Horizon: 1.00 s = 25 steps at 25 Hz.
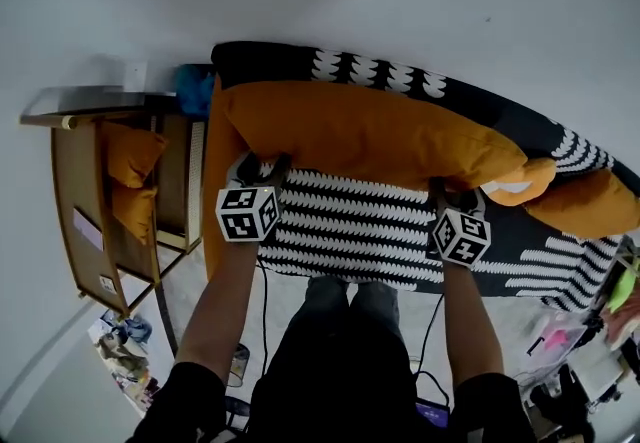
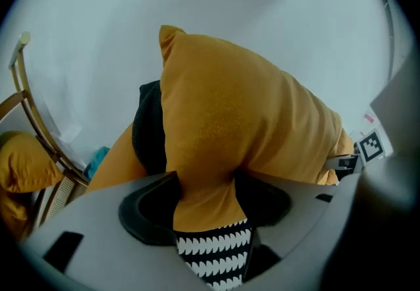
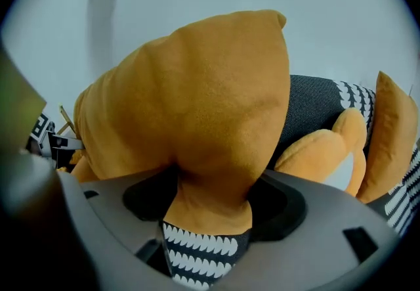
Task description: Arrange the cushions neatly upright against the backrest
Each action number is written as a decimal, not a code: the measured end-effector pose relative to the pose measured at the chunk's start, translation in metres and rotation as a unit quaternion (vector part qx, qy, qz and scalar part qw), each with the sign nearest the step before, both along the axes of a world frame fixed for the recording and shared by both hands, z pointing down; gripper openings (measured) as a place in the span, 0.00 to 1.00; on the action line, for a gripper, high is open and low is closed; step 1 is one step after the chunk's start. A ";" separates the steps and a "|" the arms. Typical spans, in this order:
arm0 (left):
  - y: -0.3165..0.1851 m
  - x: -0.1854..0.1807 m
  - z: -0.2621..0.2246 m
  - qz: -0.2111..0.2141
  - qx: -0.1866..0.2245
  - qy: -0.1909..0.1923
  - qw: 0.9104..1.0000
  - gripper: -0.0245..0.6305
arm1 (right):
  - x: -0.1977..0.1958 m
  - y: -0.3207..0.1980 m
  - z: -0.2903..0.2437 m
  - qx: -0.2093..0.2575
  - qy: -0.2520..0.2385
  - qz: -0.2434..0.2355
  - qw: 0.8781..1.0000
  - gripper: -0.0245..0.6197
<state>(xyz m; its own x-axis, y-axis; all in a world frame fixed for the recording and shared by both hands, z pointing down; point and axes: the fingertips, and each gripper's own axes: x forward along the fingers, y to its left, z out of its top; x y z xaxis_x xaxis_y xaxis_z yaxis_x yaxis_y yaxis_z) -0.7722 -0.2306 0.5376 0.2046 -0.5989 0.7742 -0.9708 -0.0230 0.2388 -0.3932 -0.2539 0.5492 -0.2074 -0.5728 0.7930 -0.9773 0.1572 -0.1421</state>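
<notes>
The long orange cushion [image 1: 370, 131] stands along the back edge of the sofa seat [image 1: 350, 231], leaning on the backrest [image 1: 385, 76] — just where it belongs. The left gripper [image 1: 262, 169] pinches its bottom edge near the left end and the right gripper [image 1: 455, 196] near the right, so it sits level. Both grips look tight, I think. Smaller cushions [image 1: 590, 201] slump at the seat's right end.

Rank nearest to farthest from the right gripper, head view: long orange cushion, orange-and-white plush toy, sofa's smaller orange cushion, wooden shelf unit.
1. Long orange cushion: between the right gripper's jaws.
2. Orange-and-white plush toy: just right.
3. Smaller orange cushion: farther right.
4. Wooden shelf unit: far left.
</notes>
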 end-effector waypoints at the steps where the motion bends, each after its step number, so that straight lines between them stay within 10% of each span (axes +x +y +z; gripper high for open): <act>1: 0.001 -0.001 0.000 -0.006 0.002 0.002 1.000 0.47 | 0.001 -0.001 0.001 0.000 0.001 0.000 1.000 0.55; 10: 0.035 -0.004 -0.013 -0.030 -0.001 0.004 1.000 0.49 | 0.016 0.027 -0.009 -0.007 0.014 0.030 0.999 0.61; 25: 0.083 0.035 -0.164 0.016 0.154 0.064 0.986 0.30 | -0.004 0.103 -0.147 0.132 -0.037 0.046 0.990 0.37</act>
